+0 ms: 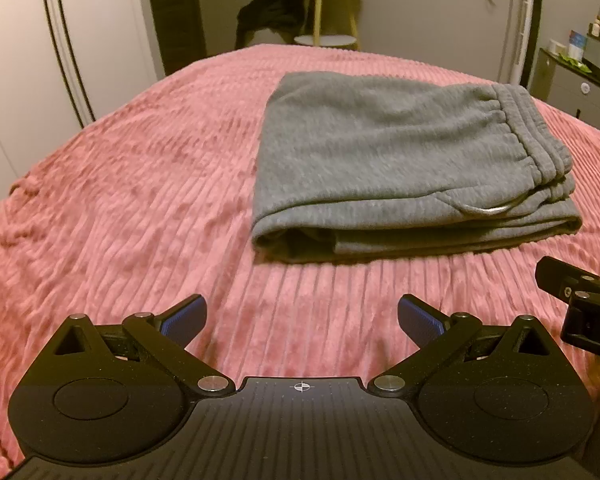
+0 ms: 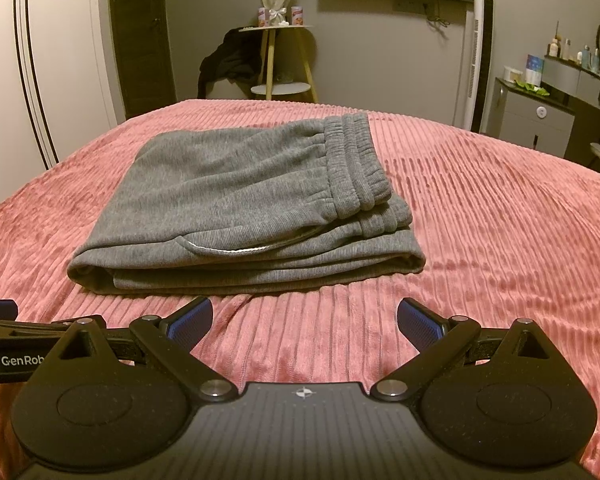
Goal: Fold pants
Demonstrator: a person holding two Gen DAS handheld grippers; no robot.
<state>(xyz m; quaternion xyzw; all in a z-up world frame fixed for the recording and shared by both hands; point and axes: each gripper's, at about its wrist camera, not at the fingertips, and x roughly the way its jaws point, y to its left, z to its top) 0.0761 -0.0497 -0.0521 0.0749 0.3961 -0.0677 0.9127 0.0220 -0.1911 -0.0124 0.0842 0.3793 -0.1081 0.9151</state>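
Lying on the pink ribbed bedspread (image 2: 480,216), the grey pants (image 2: 236,200) were already gathered into a compact, several-layered rectangle, with the elastic waistband (image 2: 356,168) along the right side, a folded edge at the left, and the stacked open edges facing the near side. The left gripper (image 1: 302,318) hovered over bare bedspread near the bundle's left near corner, its blue-padded fingers spread wide and holding nothing; the right gripper (image 2: 305,320) sat just short of the near edge of the bundle, likewise spread and empty. Neither touched the cloth. Judged from this arrangement, the fold appeared essentially complete. The chief risk was disturbance of the finished stack: a finger closing on only the topmost layer at the near edge would peel it back and open the fold, and a push against the loose left corner, where the layers gaped slightly, would skew them. The plush bedspread could also be pinched along with the fabric, dragging the bundle. A side table (image 2: 276,28) stood beyond the far end of the bed.
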